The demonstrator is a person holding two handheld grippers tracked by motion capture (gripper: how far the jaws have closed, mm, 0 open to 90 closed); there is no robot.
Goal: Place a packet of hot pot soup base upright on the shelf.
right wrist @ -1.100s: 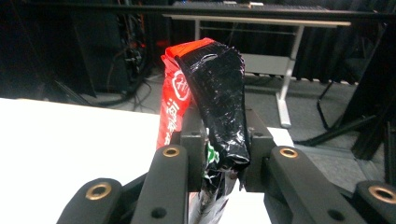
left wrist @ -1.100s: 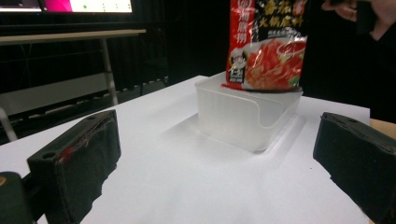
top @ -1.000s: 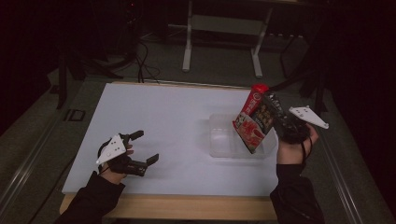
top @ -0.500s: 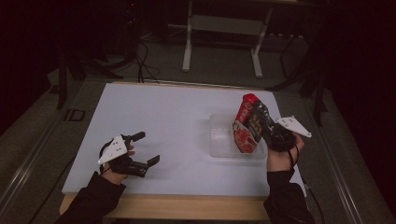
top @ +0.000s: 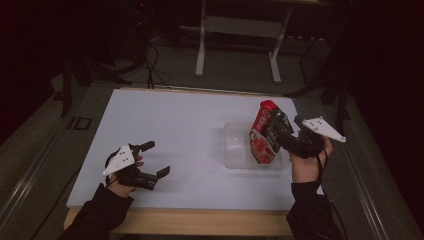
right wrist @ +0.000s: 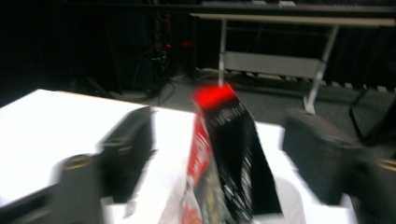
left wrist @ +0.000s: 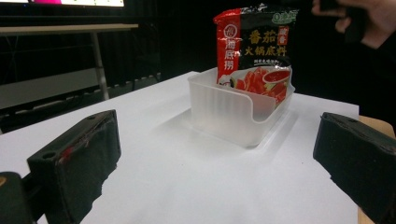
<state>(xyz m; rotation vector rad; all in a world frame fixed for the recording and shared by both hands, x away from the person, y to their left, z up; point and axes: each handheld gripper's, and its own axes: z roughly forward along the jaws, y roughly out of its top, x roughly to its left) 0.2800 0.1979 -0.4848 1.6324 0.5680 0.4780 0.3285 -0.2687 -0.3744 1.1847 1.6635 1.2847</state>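
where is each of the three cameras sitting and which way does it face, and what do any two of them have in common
High view: above the person's side, facing forward and down on the white table; both forearms, left gripper and right gripper show.
Left gripper view: rides low over the table, facing the clear bin between its wide-apart jaws; the other hand shows top right.
Right gripper view: blurred, facing along its jaws, which flank the packet.
Shared: all three show the red and black packet standing in the bin.

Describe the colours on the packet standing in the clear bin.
The packet is red and black with yellow lettering and a tomato picture, best seen in the left gripper view.
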